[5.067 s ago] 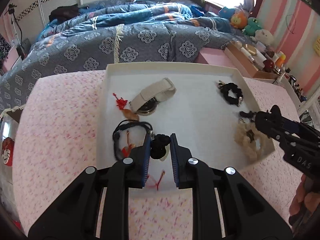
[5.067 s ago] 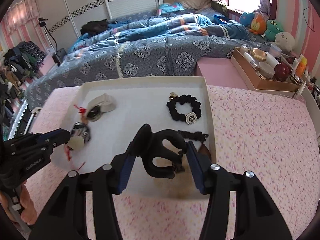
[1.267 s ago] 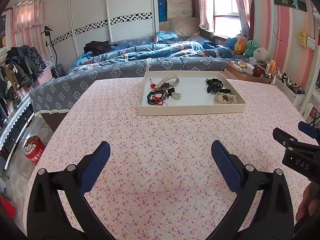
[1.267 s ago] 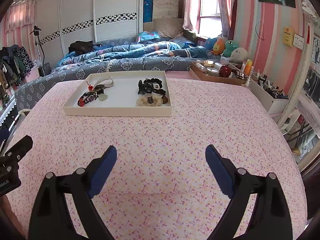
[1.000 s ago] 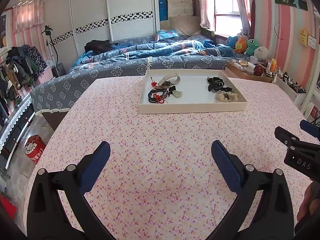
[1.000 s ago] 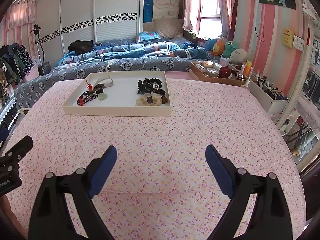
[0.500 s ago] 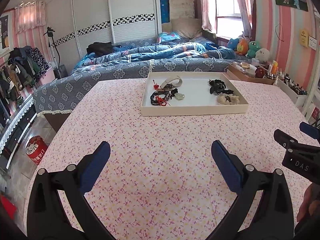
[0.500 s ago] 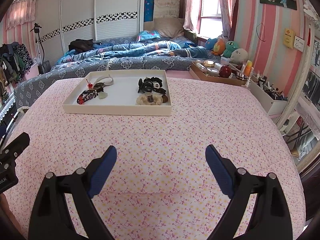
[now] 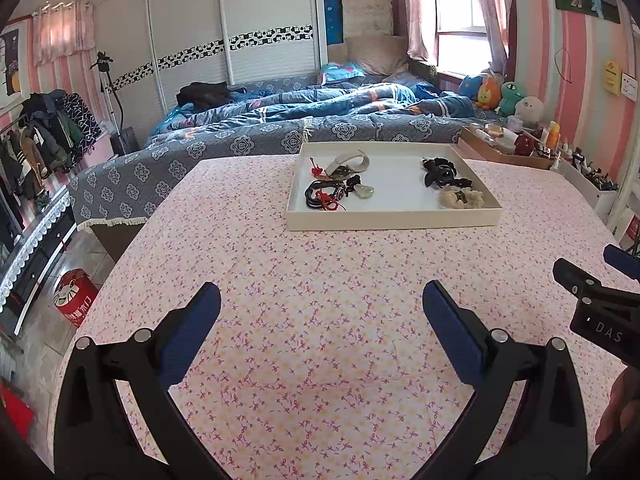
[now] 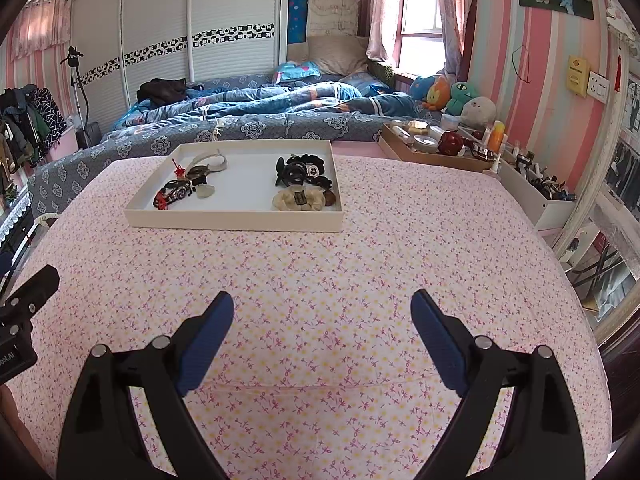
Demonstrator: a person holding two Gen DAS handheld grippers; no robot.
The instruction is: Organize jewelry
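Observation:
A white tray (image 9: 394, 222) (image 10: 236, 220) sits at the far side of the pink floral table. Its left half holds a watch with a beige strap (image 9: 348, 162), black cords with red knots (image 9: 322, 196) and a pale pendant (image 9: 365, 191). Its right half holds a black hair claw (image 9: 438, 170) (image 10: 292, 172), a black scrunchie (image 10: 314, 168) and a cream scrunchie (image 9: 462, 197) (image 10: 298, 200). My left gripper (image 9: 320, 312) is open and empty over the near table. My right gripper (image 10: 322, 320) is open and empty too, well short of the tray.
A bed with a blue patterned quilt (image 9: 280, 136) lies behind the table. A brown box of cosmetics (image 10: 432, 146) and a white bin (image 10: 536, 196) stand at the right. A red can (image 9: 74, 296) sits on the floor at the left.
About five seconds ago each gripper was shut on an item at the tray; both now stand open and pulled back. Over the last second the views barely shift.

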